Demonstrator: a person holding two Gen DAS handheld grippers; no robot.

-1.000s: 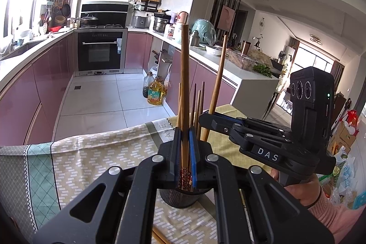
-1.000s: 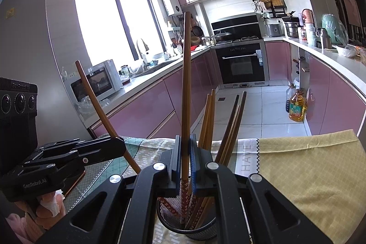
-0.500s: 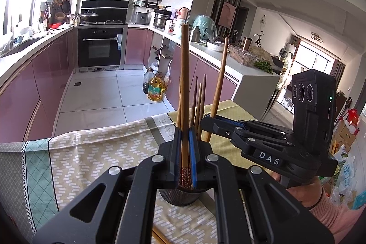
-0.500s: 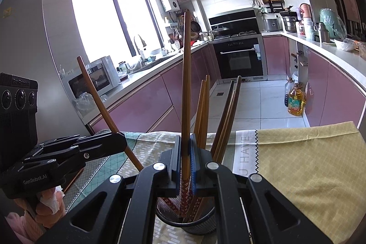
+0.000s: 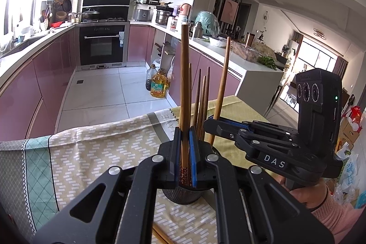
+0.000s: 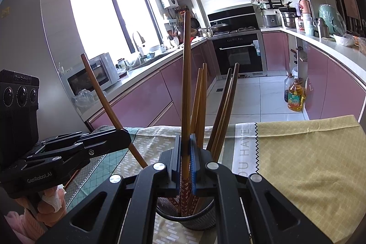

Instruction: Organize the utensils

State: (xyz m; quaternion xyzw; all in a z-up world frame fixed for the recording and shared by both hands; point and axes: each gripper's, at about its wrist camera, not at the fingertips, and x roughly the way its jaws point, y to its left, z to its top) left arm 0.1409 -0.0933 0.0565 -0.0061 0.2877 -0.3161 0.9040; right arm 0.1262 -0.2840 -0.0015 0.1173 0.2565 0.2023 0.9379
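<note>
**Gripping one chopstick each above the mesh holder**

Clamped between its blue-padded fingers, the left gripper (image 5: 185, 153) holds a long brown wooden chopstick (image 5: 184, 84) nearly upright, its red patterned lower end dipping toward the round black mesh utensil holder (image 5: 183, 197) right below the fingertips. At about 1 o'clock in the left wrist view, the right gripper (image 5: 211, 122) pinches a second brown wooden chopstick (image 5: 222, 79) that leans slightly toward 1 o'clock, over the same holder.

From the right wrist view, the right gripper (image 6: 184, 157) is closed tight on its chopstick (image 6: 186, 84), whose patterned tip reaches down inside the holder (image 6: 196, 222). Several more brown chopsticks (image 6: 225, 111) already stand in the holder, fanning toward 12 and 1 o'clock. At 9 o'clock the left gripper (image 6: 124, 138) appears, its chopstick (image 6: 103, 93) slanting toward 11 o'clock.

The holder sits on a patterned beige, green and yellow tablecloth (image 6: 308, 157). Loose chopsticks (image 5: 160, 236) lie on the cloth at 6 o'clock in the left wrist view.
</note>
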